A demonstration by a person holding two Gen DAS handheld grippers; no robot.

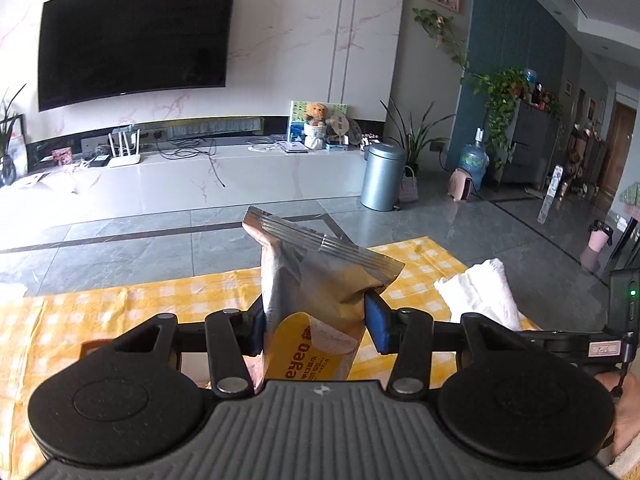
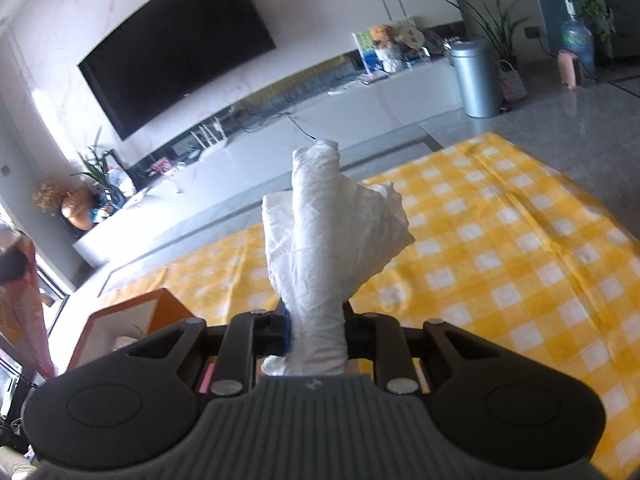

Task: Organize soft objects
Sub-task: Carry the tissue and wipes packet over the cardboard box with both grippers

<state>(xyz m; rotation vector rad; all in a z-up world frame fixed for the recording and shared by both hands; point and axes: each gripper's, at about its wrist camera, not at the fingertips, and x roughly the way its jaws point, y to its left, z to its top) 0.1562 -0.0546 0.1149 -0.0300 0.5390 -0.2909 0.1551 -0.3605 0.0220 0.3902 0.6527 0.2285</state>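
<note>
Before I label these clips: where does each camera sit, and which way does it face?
Left wrist: on the left claw, facing the TV wall; its claw grips a snack bag, and a hand shows at right.
Right wrist: on the right claw, tilted toward the same wall; its claw clamps a white tissue wad.
Shared: television, silver bin, yellow checked cloth, tissue wad.
</note>
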